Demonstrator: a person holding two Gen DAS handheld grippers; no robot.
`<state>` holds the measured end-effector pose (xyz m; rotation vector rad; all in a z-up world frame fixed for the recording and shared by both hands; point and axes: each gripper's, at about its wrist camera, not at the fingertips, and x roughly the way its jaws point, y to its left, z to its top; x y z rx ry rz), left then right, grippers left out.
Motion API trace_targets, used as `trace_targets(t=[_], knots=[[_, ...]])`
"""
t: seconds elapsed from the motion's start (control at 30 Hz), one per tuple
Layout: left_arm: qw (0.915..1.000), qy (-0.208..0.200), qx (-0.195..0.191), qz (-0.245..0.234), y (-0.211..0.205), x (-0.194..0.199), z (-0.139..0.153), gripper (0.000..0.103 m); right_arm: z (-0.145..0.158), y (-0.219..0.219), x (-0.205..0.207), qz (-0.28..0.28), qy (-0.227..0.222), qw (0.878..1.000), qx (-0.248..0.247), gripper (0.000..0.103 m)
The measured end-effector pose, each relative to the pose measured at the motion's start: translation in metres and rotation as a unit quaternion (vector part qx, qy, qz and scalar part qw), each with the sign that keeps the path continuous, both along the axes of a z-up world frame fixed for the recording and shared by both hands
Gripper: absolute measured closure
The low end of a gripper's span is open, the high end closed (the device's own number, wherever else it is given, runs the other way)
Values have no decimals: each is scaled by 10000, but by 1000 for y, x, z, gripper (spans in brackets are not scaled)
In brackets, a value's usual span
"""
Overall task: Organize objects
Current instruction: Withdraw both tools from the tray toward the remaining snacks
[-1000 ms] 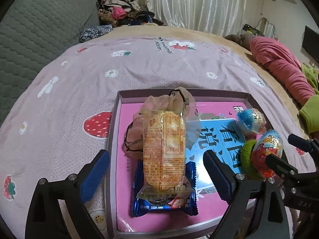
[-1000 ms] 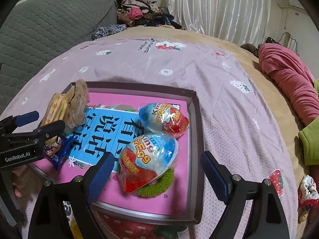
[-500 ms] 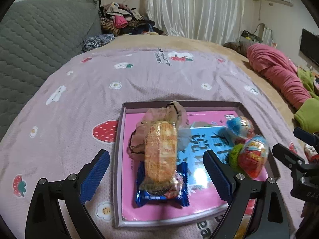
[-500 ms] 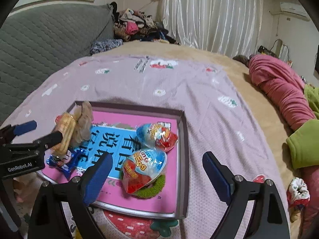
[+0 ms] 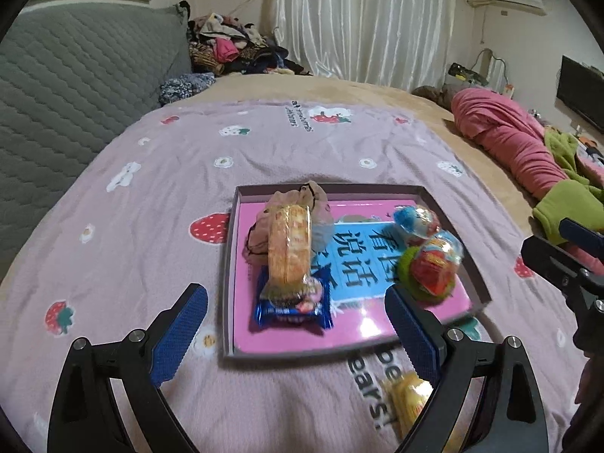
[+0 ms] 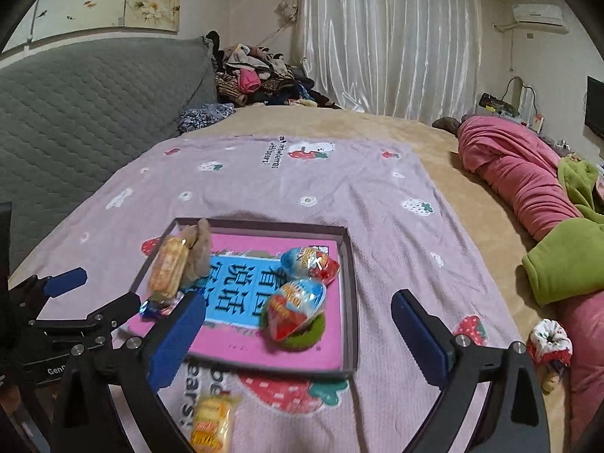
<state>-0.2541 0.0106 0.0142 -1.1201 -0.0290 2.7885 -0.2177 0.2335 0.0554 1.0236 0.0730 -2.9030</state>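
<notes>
Both grippers, left [image 5: 296, 330] and right [image 6: 298, 334], hover with released jaws near the shallow pink-lined cardboard tray [image 6: 349, 294]; snacks are gathered inside it.

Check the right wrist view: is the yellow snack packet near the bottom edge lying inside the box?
No. The yellow snack packet lies on the pink blanket in front of the box, outside its near wall.

Glossy crinkled plastic snack wrappers [image 5: 290, 249], probably cardboard tray [image 5: 228, 264], matt cloth blanket [image 5: 151, 204]
</notes>
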Motion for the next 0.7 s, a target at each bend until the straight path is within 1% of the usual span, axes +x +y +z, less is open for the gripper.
trace_targets(t=[0.27, 0.5, 0.7], knots=[[10000, 51, 2, -2, 1, 44, 40, 8, 38, -6, 41, 38, 135, 9999, 35, 3], [9998, 198, 10, 14, 0, 82, 72, 8, 71, -6, 82, 43, 327, 9994, 101, 2], [9992, 399, -84, -21, 2, 116, 98, 8, 94, -5, 113, 39, 507, 9986, 118, 1]])
